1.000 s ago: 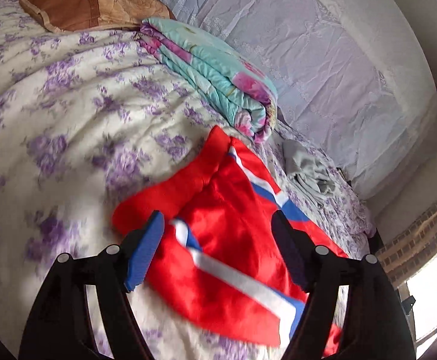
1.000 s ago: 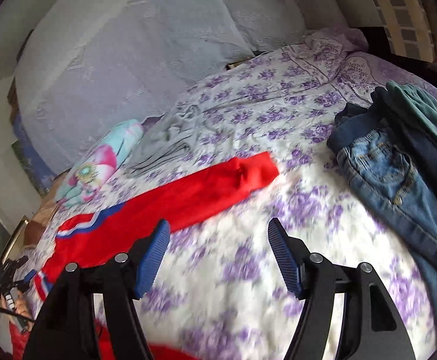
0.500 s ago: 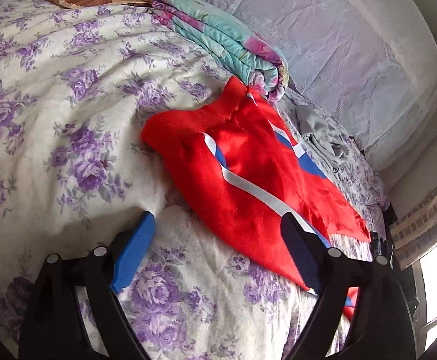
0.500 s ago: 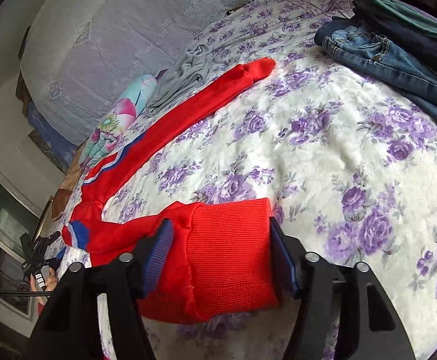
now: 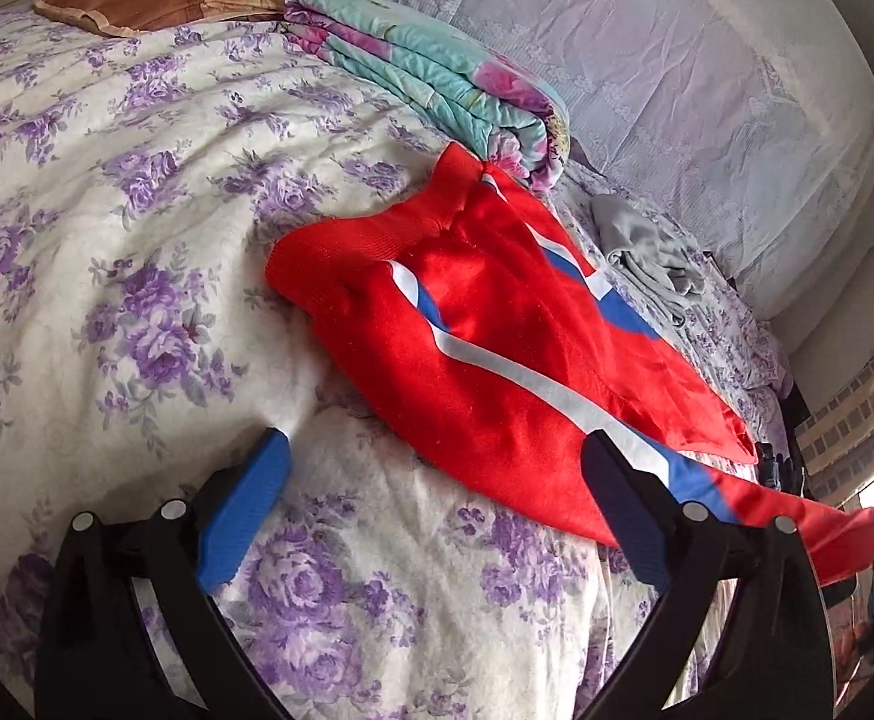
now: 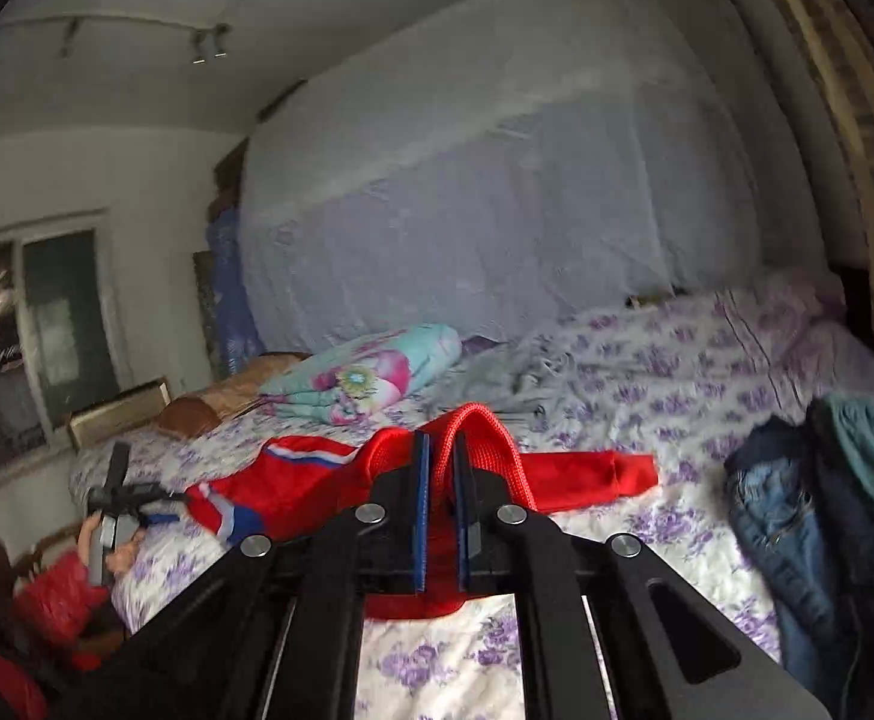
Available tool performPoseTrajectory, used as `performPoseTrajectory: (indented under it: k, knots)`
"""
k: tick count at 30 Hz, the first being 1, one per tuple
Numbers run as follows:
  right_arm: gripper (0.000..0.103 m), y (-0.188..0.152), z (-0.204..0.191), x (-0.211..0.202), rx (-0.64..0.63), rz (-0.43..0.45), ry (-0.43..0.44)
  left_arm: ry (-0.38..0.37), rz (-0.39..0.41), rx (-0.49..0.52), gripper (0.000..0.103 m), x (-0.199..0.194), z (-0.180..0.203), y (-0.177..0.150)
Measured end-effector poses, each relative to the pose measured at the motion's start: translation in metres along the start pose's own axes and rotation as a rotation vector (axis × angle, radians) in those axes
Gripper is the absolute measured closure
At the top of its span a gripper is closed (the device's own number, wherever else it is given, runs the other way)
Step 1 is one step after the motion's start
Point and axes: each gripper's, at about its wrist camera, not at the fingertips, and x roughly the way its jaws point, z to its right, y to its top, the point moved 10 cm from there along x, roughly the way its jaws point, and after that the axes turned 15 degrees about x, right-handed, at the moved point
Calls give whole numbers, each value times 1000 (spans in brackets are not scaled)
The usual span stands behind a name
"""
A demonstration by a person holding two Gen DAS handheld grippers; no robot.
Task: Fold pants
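Pinching a ribbed red cuff, the right gripper has just closed its jaws on one leg end of the red pants, and the cloth loops up out of the narrow gap between the blue pads. The pants lie across a bed with a purple-flowered cover; the waistband sits near a folded quilt, and white and blue side stripes run down the leg. In the right view the other leg lies flat, stretching toward a pile of jeans at the right.

The left gripper hangs over the cover just short of the pants; its jaws have just been opening, stand wide apart and hold nothing.

The step in hand looks like carrying the held leg over onto the other leg. To do it well, the cuff should travel low and level, so the cloth drapes without twisting, and should land with cuff on cuff and the stripes lined up. The left gripper would serve best by pinning the waist end so the pants do not slide on the soft cover. The thin pinch on ribbed cloth could slip if the pull is sharp, so a slow, even sweep seems wise.
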Motion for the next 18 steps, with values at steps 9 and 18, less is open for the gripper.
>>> performPoseTrajectory:
  k: [9, 18]
  knots:
    - [51, -93, 25, -7, 212, -231, -153, 1, -4, -1, 8, 1, 1, 0]
    - [57, -185, -13, 10, 681, -514, 15, -13, 7, -12, 7, -1, 0, 1]
